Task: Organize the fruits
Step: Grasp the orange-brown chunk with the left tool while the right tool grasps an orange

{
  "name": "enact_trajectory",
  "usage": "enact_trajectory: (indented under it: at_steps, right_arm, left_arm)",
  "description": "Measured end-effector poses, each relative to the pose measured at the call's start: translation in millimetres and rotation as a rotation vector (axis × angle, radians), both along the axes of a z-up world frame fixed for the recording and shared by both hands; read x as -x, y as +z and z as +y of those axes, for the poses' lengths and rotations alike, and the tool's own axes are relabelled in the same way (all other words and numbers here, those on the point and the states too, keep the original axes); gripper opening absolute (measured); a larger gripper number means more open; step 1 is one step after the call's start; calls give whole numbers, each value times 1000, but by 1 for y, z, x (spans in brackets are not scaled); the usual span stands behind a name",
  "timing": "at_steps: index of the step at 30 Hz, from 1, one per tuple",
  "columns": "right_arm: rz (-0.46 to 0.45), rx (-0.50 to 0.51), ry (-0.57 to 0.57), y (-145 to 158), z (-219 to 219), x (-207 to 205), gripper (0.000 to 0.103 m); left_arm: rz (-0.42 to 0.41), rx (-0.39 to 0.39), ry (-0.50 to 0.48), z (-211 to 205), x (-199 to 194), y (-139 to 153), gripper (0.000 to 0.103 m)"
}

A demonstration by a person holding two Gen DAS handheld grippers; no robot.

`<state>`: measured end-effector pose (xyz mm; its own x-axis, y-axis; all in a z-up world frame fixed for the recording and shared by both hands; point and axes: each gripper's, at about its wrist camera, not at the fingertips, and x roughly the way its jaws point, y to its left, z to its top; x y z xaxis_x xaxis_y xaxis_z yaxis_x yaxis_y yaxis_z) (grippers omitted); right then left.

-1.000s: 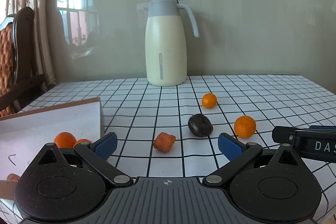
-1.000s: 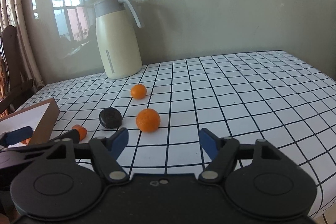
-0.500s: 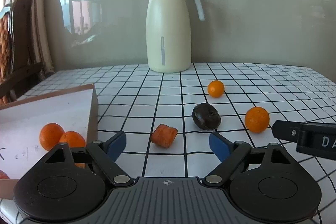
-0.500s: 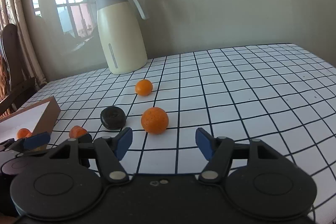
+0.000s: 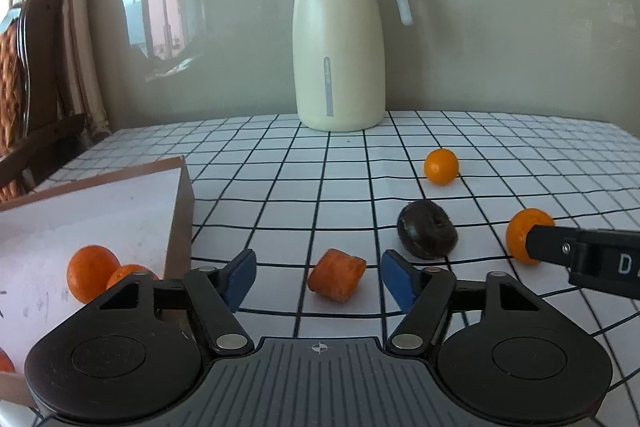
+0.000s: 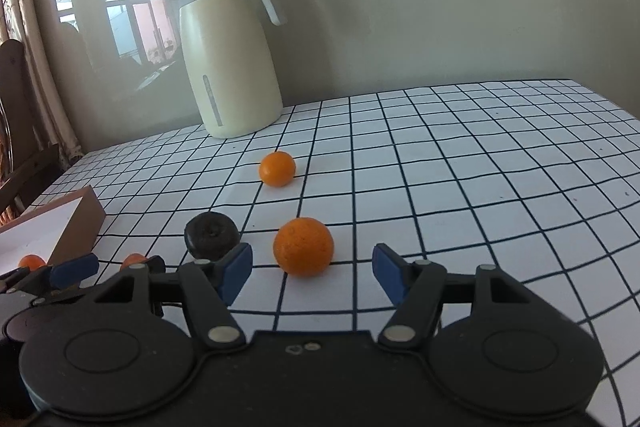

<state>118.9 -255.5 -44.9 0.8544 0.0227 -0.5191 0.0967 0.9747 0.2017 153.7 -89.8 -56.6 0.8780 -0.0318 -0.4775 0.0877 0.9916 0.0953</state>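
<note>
the left gripper [image 5: 319, 273] is seen partly open, its jaws closing, with the orange chunk [image 5: 337, 279] lying on the checked tablecloth [image 5: 280, 187] between the blue pads [image 5: 240, 277]. no contact between the pads and the chunk is shown; a gap is seen on each side. nothing is gripped by it.

the right gripper [image 6: 312, 273] is held about half open. the larger orange [image 6: 303, 246] is framed between its blue fingertips [image 6: 236, 275], just ahead of them, and is not touched by either one. in the left wrist view a black finger of this tool is seen across the front of that orange, so whether the fruit is grazed there cannot be told.

a dark round fruit [image 5: 427, 235] is placed between the chunk and the larger orange, apart from both. a smaller orange [image 5: 441, 166] is found farther back, toward the cream jug [image 5: 340, 39] that stands upright at the wall.

a shallow cardboard box [image 5: 176, 227] is set to the left, just beside the left gripper, and two oranges [image 5: 93, 277] are seen inside it, touching one another. a wooden chair [image 5: 36, 75] is visible beyond the table edge.
</note>
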Motion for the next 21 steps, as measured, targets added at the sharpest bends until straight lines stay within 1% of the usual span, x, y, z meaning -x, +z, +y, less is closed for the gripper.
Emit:
enact_trajectory:
  at_steps: [1,2,3,5,7,9,11,14,16,17,21]
  right_arm:
    - [0,-1,0,0,1,-2,59]
    - [0,1,-1,0,2,-3,59]
    - [3,3,-4,0,3,-5,59]
    - [10,-6,-9,-2,3,-9,59]
    - [17,-8,-12,-3,4,-12,59]
    - [22,-1,-14,-4,5,-14,59]
    - [24,1,-15,-5,6,-16,59]
    - [29,-1,-20,-6,5,-20,59]
    - [30,-7,-22,-7,4,-22,57]
    - [33,-7,-21,-8,4,-24,53]
    - [38,-1,-20,-11,6,-29,33]
  left_arm:
    - [-3,-9,-5,-1,0,1,59]
    - [2,-10,-15,-1,0,1,47]
    - [18,-5,-25,-2,-2,0,44]
    - [44,-8,-26,-3,-4,-3,42]
    - [50,-1,-25,-2,-4,-4,42]
    - [53,6,-33,-2,-4,-4,36]
    - [55,12,-44,-3,-4,-5,27]
    - [53,20,-46,-4,-3,-5,26]
    - [53,24,-57,-5,-1,-6,26]
    - [52,21,-65,-7,0,-6,26]
    - [45,12,-71,-9,2,-6,26]
